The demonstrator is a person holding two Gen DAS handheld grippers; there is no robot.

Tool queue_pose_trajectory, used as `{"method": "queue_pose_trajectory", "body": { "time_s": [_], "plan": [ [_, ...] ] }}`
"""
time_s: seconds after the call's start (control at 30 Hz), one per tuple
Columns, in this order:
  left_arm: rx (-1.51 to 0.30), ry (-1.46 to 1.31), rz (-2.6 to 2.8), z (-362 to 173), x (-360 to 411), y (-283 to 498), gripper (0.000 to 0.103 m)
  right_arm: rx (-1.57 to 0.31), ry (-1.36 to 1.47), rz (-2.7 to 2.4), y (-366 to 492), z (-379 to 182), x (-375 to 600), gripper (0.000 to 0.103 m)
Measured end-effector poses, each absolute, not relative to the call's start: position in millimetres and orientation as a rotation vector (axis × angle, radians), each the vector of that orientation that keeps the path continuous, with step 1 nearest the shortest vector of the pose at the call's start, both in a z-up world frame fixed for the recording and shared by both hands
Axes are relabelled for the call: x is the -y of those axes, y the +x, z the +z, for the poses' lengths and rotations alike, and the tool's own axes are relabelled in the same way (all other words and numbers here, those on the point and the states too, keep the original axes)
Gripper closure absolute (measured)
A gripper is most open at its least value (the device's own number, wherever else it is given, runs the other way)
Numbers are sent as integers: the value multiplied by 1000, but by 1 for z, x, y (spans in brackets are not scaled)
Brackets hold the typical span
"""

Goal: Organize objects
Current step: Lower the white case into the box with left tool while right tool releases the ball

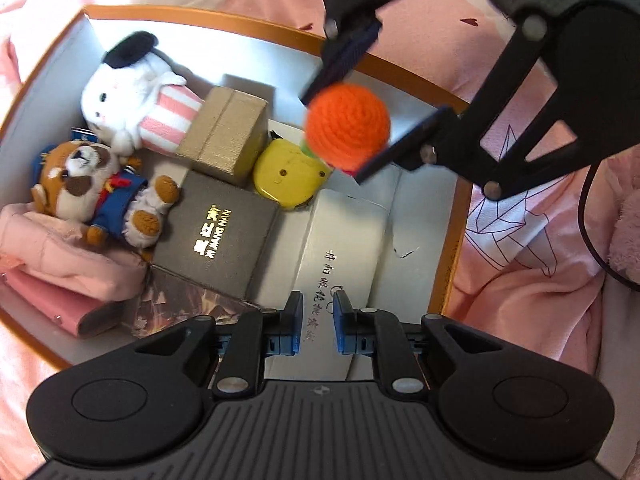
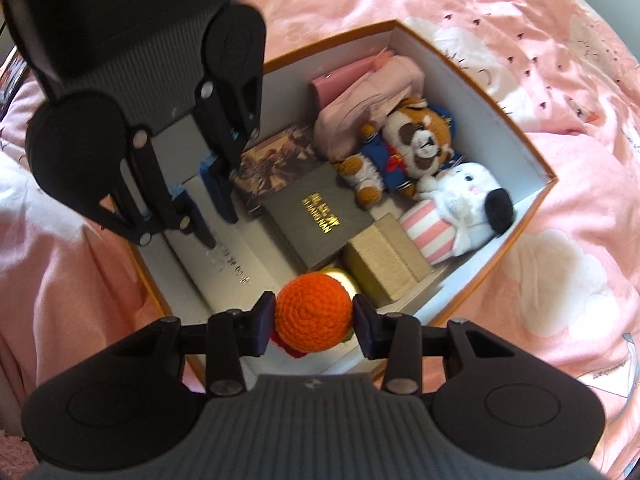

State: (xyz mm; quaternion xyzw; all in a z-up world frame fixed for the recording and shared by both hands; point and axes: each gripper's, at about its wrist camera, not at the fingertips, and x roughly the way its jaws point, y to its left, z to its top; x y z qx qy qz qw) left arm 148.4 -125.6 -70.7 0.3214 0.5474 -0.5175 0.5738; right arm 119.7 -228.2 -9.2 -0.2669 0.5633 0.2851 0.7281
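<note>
Right gripper [image 2: 314, 322]: pads pressed on either side of a round orange crocheted ball [image 2: 313, 311], held over the near corner of the orange-rimmed white cardboard box [image 2: 516, 114]. Something red and green hangs under the ball, mostly hidden by it; cannot tell what.

Left gripper [image 1: 317, 320]: blue pads drawn nearly together with only a narrow gap, nothing between them. It hangs nose-down over a long white carton with printed characters [image 1: 340, 236] lying on the box floor.

Risks, as judged:
- The ball is soft and round, gripped only across its middle. It could roll or squirm out early and drop outside the box wall, which lies close under it.
- Directly below sits a glossy yellow rounded object with a small face [image 1: 290, 174]. Released there, the ball would likely perch on it and roll off.
- The two grippers work close over the same box; a clash of linkages is possible if both descend.
- The floor is crowded: tan ribbed box [image 1: 224, 136], dark grey box with gold lettering [image 1: 216, 232], white plush in pink stripes [image 1: 132, 100], brown-and-white plush in a blue coat [image 1: 92, 188], folded pink fabric [image 1: 60, 256].

Hard to make out: a printed flat item half under the grey box; the box's near wall, cut off by the gripper bodies; free floor beneath the ball.
</note>
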Motion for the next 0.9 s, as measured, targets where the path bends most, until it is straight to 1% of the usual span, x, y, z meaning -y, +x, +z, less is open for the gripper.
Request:
{"method": "queue_pose_trajectory", "body": {
  "time_s": [0.27, 0.5, 0.7, 0.8, 0.9],
  "plan": [
    [-1165, 691, -1117, -48, 123, 141, 85, -1386, -607, 659, 123, -26, 224, 60],
    [-1146, 621, -1007, -44, 120, 138, 85, -1479, -627, 650, 128, -39, 221, 59],
    [-1168, 561, -934, -42, 111, 138, 85, -1499, -623, 636, 127, -43, 222, 59],
    [-1168, 544, -884, -42, 109, 138, 83, -1497, -616, 624, 128, -42, 226, 56],
    [-1169, 523, -845, -40, 107, 136, 80, -1487, -612, 614, 128, -39, 228, 56]
  ]
}}
